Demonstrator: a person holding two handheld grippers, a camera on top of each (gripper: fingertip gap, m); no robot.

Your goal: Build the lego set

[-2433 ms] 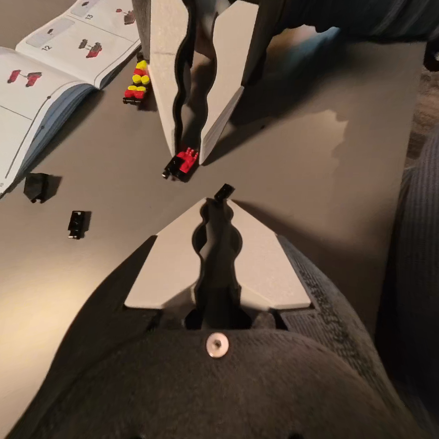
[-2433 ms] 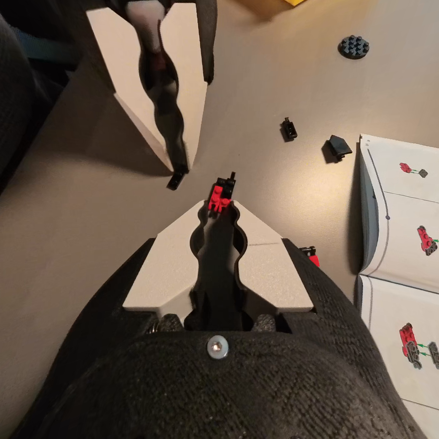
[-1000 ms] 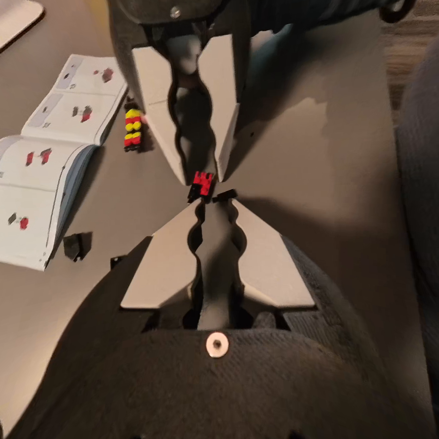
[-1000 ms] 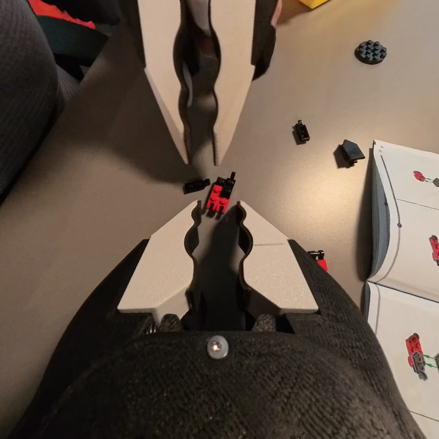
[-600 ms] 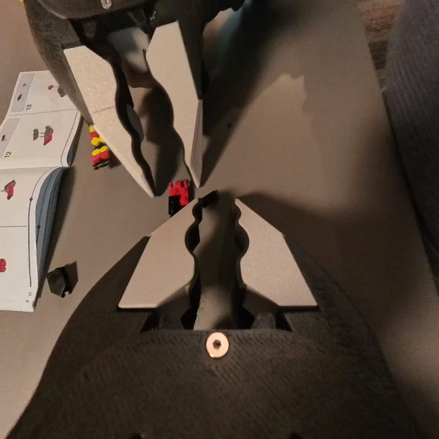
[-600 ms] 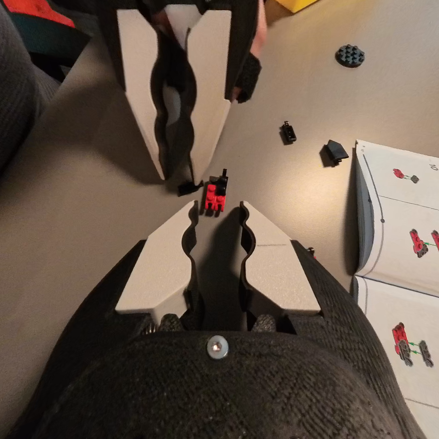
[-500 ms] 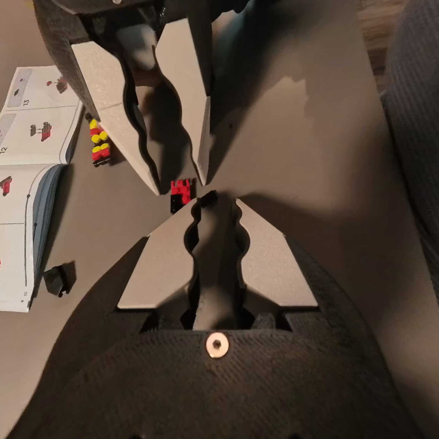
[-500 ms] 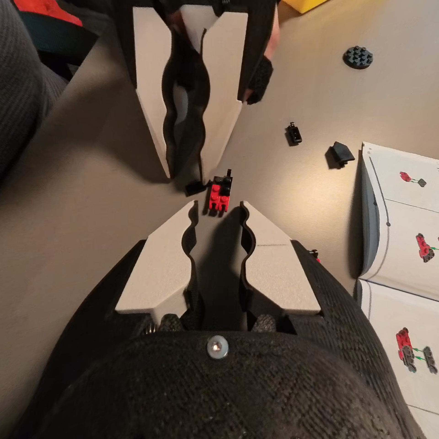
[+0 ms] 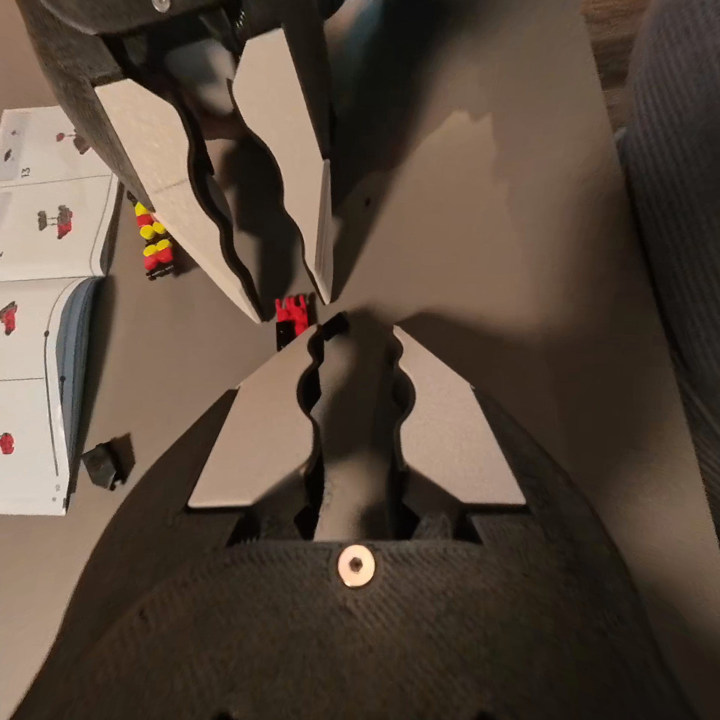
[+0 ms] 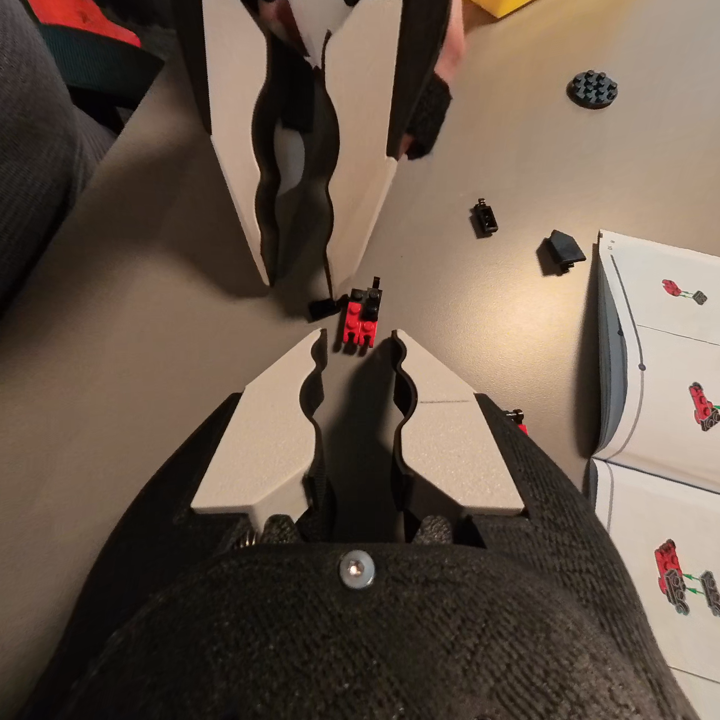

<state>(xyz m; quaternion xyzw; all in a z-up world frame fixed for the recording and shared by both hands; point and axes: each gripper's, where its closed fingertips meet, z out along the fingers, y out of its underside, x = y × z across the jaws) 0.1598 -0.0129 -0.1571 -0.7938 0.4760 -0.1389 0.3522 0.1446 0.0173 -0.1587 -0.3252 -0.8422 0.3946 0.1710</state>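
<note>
Right gripper: jaws now spread apart, holding nothing; 2.4 s ago clamped on small red-and-black lego assembly, which now lies on grey tabletop just ahead of its tips. Left gripper: jaws parted too; small black lego piece released, lying by left fingertip, beside assembly. Open instruction booklet right of right gripper: printed step numbers, build diagrams.

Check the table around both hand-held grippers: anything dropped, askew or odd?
Nothing looks damaged. The red and black assembly lies loose on the table between two open grippers, held by neither. The small black piece beside it sits skewed; whether they touch is unclear.
</note>
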